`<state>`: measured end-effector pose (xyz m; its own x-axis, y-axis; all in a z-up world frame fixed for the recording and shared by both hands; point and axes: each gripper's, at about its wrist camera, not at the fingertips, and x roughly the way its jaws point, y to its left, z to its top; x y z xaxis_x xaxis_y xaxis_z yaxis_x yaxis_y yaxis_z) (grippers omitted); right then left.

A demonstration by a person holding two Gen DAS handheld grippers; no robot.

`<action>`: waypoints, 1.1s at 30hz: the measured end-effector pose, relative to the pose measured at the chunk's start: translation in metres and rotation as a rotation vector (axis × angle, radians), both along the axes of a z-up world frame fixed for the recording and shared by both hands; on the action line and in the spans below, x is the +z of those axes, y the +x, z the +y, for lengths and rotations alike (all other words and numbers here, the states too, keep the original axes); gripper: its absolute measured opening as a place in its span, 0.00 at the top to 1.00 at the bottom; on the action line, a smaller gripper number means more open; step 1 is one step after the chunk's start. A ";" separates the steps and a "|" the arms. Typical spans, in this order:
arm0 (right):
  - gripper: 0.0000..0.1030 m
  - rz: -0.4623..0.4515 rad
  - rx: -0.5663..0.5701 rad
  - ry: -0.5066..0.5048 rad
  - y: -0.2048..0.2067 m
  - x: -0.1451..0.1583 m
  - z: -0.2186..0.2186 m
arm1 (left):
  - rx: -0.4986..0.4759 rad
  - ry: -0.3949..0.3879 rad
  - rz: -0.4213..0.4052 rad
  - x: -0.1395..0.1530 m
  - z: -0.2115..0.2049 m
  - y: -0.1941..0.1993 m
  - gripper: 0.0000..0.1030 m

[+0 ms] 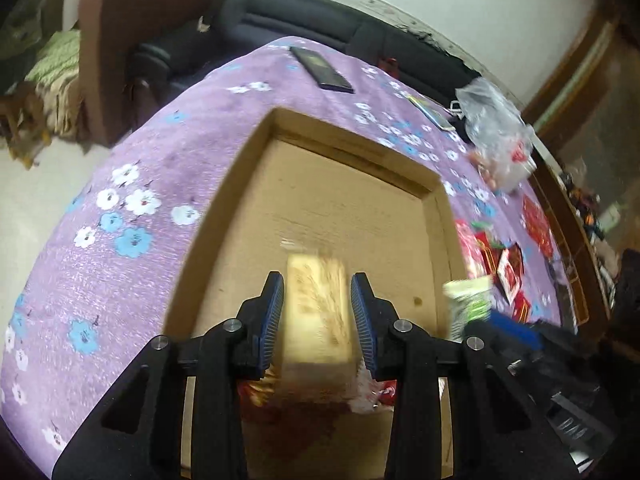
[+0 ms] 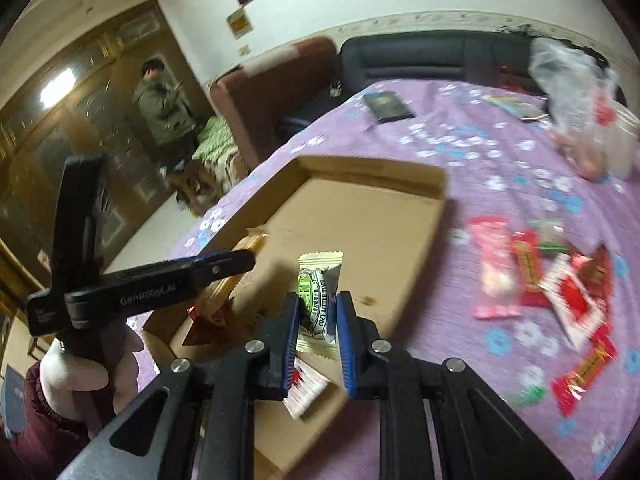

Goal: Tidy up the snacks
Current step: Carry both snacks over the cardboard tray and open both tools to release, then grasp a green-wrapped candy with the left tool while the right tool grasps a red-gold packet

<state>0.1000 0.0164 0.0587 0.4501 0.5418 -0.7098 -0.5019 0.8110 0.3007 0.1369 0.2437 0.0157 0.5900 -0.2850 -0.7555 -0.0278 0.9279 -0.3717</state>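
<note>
Snacks (image 1: 318, 312) clamped; both hand-held grippers angled downward.

Purple cloth (image 1: 120, 280) with white and blue flowers. Plain brown cardboard box (image 1: 224, 216). Pale gold snack bar (image 1: 318, 312); green-and-white printed wrapper (image 2: 318, 292). Red and pink packets (image 2: 532, 276) near cloth's right edge. Blue pads (image 2: 344, 320).

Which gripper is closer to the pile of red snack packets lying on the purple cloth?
Right. The right gripper, holding a green-white packet over the cardboard box, is beside the red snack packets; the left gripper is at the box's opposite side.
</note>
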 end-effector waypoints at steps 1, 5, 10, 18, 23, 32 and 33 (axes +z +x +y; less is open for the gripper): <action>0.79 0.009 0.007 -0.010 0.003 -0.004 0.007 | 0.006 -0.016 0.006 -0.001 0.004 0.001 0.67; 0.77 0.015 0.021 -0.050 0.010 -0.016 0.027 | 0.039 -0.051 0.072 -0.008 0.019 0.005 0.67; 0.51 0.011 0.008 -0.027 0.009 -0.015 0.025 | 0.044 -0.113 0.060 -0.004 0.026 -0.008 0.67; 0.51 -0.045 -0.105 0.032 -0.005 0.013 -0.040 | -0.009 -0.145 -0.007 0.024 0.003 -0.041 0.67; 0.38 -0.107 -0.253 0.012 -0.019 0.023 -0.117 | -0.095 -0.158 -0.026 0.033 -0.031 -0.061 0.56; 0.38 -0.017 -0.429 -0.012 -0.027 -0.009 -0.209 | -0.291 -0.095 -0.029 0.033 -0.123 -0.077 0.53; 0.38 -0.010 -0.433 -0.018 -0.025 -0.012 -0.210 | -0.308 -0.078 -0.031 0.033 -0.132 -0.079 0.53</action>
